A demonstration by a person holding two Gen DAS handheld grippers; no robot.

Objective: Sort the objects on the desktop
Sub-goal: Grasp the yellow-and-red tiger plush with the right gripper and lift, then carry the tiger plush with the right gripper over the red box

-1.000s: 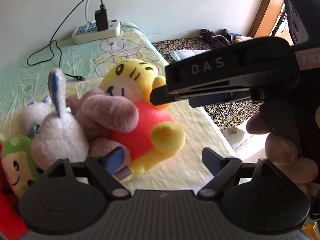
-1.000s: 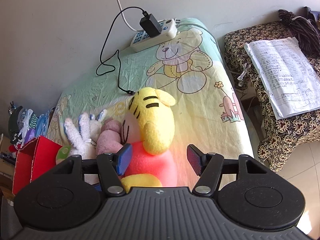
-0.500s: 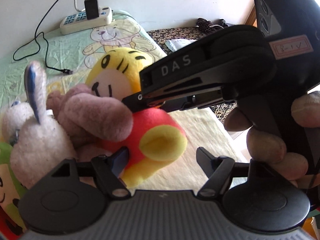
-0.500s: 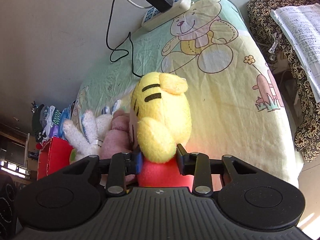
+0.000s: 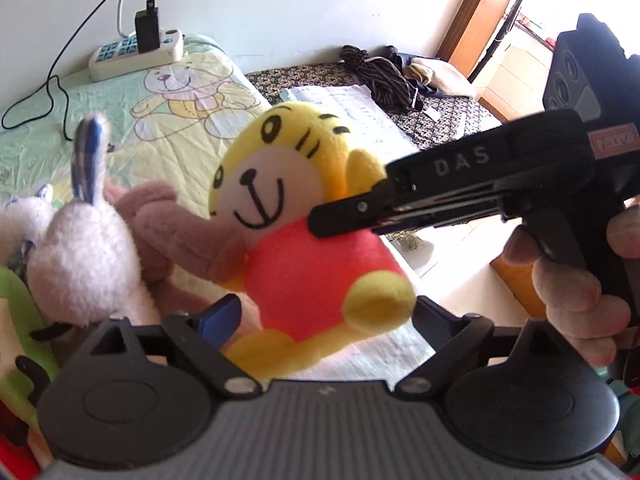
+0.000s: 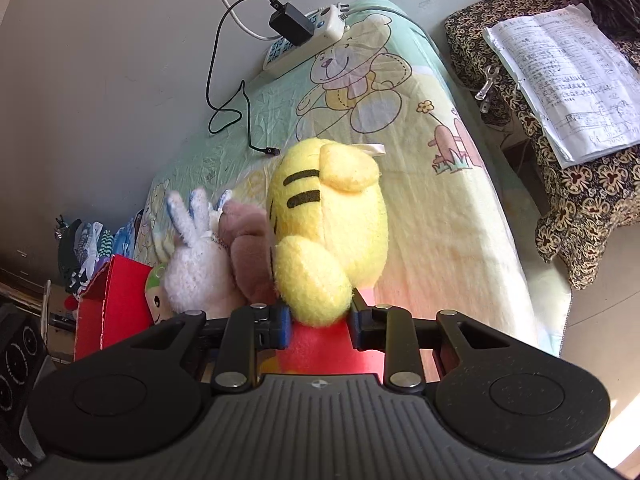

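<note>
1. Left wrist view: the left gripper (image 5: 320, 316) stood spread wide, empty, below the yellow plush tiger in a red shirt (image 5: 296, 236); a hand (image 5: 576, 292) held the right gripper (image 5: 340, 216) level against the toy.
2. Right wrist view: the right gripper (image 6: 318, 326) pinched the tiger (image 6: 328, 232) above the cartoon bedsheet (image 6: 440, 200); the red cardboard box (image 6: 116, 300) held a green plush (image 6: 156, 292).

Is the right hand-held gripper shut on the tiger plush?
Shut: the right hand-held gripper pinches the tiger plush at its red shirt.

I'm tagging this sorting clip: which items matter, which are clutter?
Job: yellow tiger plush held by right gripper; white bunny plush; pink plush; red box.
Clutter: power strip, charger cable, papers.
</note>
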